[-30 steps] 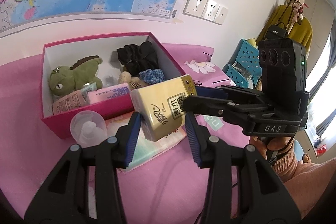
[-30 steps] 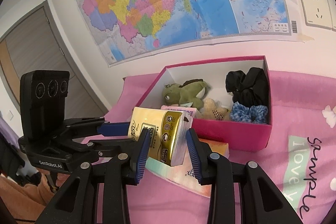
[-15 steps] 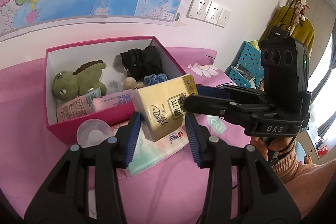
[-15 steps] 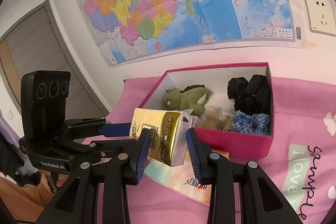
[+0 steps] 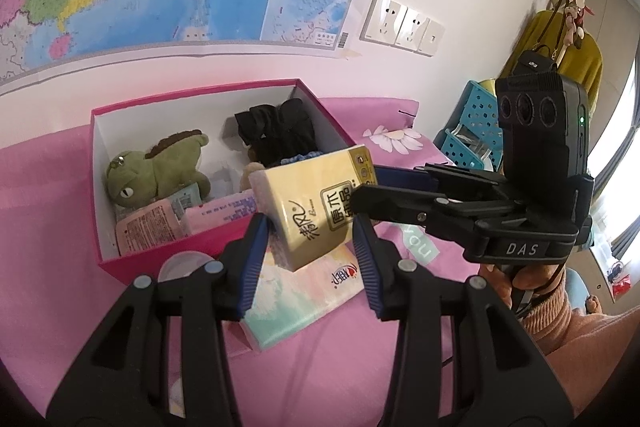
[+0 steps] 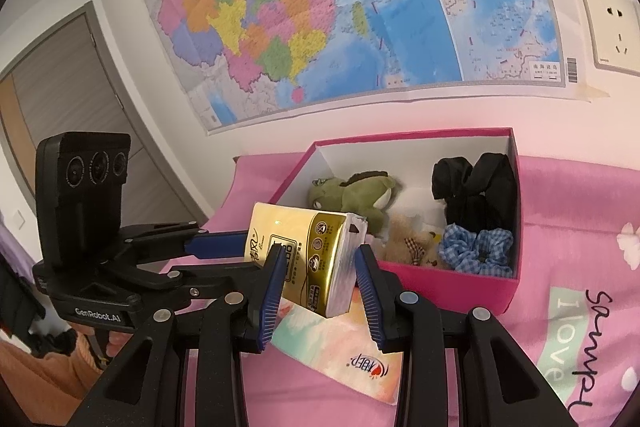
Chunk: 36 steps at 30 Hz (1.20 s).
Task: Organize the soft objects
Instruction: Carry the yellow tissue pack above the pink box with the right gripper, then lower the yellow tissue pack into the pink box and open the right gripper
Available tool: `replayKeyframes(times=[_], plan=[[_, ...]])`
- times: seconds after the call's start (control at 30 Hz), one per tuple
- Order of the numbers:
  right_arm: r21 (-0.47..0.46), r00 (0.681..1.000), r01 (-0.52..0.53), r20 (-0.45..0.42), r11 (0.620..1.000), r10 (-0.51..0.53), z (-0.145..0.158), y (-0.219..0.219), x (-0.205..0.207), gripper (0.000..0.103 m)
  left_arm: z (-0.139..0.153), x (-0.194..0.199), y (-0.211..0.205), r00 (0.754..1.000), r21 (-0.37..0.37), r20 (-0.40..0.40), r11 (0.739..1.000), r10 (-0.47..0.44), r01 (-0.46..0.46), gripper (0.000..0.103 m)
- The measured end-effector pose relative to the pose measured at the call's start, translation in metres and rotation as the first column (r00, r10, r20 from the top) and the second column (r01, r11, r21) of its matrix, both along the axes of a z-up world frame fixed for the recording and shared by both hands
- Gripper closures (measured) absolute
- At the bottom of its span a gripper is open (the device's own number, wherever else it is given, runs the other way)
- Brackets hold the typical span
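Observation:
Both grippers hold one yellow tissue pack (image 5: pixel 316 211) in the air just in front of the pink box (image 5: pixel 200 251). My left gripper (image 5: pixel 310 231) is shut on its long sides. My right gripper (image 6: pixel 320 259) is shut on its end, where the pack (image 6: pixel 304 251) shows gold. The box (image 6: pixel 460 291) holds a green plush dinosaur (image 5: pixel 156 171), black scrunchies (image 5: pixel 276 131), a blue checked scrunchie (image 6: pixel 476 251), a small bear (image 6: pixel 412 239) and pink packs (image 5: pixel 148 231).
A pastel tissue pack (image 5: pixel 296 295) lies flat on the pink bedspread (image 5: pixel 320 379) under the held pack; it also shows in the right wrist view (image 6: pixel 344 351). A clear round lid (image 5: pixel 184 263) lies by the box front. Blue baskets (image 5: pixel 472 123) stand at right. A wall map hangs behind.
Both grippers have lifted the yellow tissue pack higher and a little toward the box. The pastel pack beneath shows more. Both grips are unchanged.

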State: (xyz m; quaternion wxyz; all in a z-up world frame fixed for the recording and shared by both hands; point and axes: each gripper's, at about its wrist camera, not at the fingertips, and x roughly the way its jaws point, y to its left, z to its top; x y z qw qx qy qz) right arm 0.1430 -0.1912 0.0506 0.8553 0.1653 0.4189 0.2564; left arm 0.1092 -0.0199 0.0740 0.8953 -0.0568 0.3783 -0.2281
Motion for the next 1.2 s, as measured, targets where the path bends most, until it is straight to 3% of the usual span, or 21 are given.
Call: replayKeyframes(times=[1.2], plan=[[0.013, 1.000, 0.021, -0.020, 1.000, -0.021, -0.008, -0.006, 0.038, 0.067, 0.002, 0.043, 0.003, 1.000, 0.039, -0.009, 0.999, 0.029, -0.028, 0.058]])
